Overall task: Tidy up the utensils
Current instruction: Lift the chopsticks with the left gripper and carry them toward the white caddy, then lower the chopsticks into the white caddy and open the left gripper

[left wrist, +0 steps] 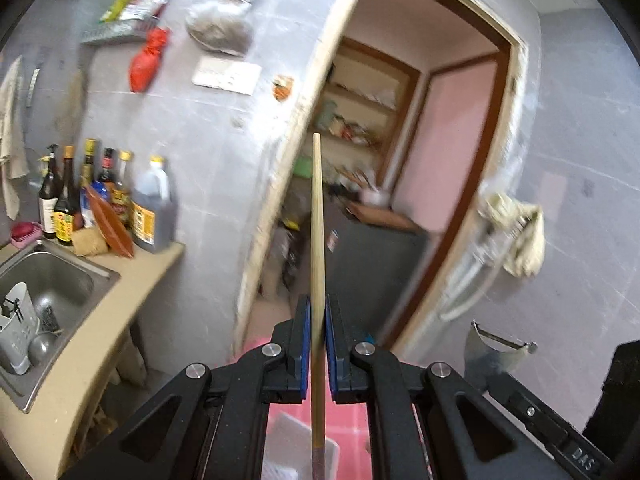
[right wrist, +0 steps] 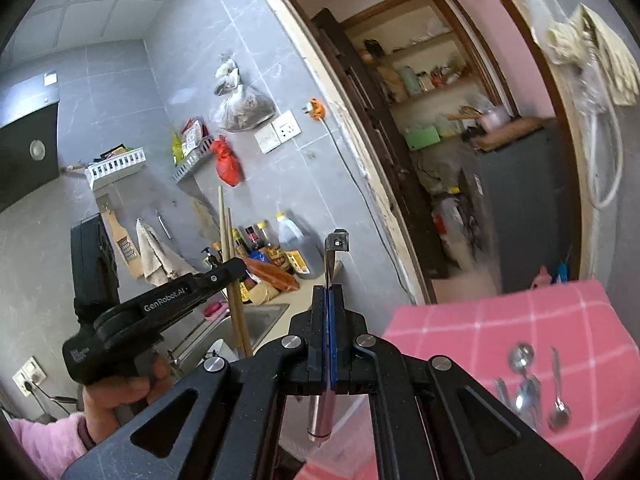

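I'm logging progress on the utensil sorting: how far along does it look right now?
Midway at best. Nothing visibly sorted yet. In hand: the left gripper is shut on wooden chopsticks, and the right gripper is shut on a metal peeler, both lifted clear. Left: several spoons lie loose on the pink checked cloth. A white utensil holder stands in the sink.

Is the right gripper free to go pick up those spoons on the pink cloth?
Probably not yet. The right gripper is shut on a metal peeler, so nothing more fits. The spoons lie uncovered on the pink cloth.
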A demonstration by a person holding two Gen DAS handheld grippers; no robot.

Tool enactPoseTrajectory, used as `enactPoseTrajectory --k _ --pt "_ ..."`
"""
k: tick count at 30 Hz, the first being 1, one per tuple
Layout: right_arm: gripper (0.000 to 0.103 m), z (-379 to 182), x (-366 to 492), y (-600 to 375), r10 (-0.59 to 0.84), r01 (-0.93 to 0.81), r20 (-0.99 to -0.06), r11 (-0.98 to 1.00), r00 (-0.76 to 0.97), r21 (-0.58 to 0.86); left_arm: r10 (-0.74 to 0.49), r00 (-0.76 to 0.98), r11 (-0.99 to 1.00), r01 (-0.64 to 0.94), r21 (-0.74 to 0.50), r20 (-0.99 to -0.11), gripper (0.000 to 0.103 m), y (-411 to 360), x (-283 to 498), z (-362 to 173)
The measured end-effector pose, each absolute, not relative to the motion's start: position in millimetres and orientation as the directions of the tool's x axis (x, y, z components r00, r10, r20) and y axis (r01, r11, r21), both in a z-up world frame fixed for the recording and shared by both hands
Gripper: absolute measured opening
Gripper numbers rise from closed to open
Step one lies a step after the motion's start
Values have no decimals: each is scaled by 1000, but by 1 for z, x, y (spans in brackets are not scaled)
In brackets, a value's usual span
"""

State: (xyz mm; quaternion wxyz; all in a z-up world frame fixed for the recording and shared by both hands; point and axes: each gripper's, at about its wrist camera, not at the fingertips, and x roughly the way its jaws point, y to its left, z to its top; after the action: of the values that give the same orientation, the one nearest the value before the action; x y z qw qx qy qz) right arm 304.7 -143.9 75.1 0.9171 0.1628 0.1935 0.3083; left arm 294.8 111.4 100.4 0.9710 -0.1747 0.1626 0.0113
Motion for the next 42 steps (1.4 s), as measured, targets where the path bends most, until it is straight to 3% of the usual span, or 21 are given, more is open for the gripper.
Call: enactPoseTrajectory --k 5,13,31,33,35,36,42 --pt "1 66 326 -113 627 -522 -243 764 741 380 5 962 928 -105 -357 -272 7 123 300 82" --pt "1 16 353 -85 653 -541 -353 755 670 370 23 966 941 -108 -322 -256 7 113 289 40" --pt "4 -37 348 -89 688 -554 -493 724 533 411 -86 897 945 -64 -320 -433 7 106 271 -1" --pt "9 -38 348 -92 697 -539 -502 716 512 444 -104 885 936 -68 -346 -454 8 109 268 -2" --pt "24 -42 346 -96 692 -529 -505 721 516 448 -110 880 930 -74 -361 -462 14 111 264 -1" --pt "26 -42 343 -100 684 -522 -502 729 529 442 -111 880 927 -76 -368 -462 16 112 261 -1" --pt "43 -29 328 -122 624 -480 -494 781 605 399 -106 886 932 -70 -357 -451 41 109 249 9"
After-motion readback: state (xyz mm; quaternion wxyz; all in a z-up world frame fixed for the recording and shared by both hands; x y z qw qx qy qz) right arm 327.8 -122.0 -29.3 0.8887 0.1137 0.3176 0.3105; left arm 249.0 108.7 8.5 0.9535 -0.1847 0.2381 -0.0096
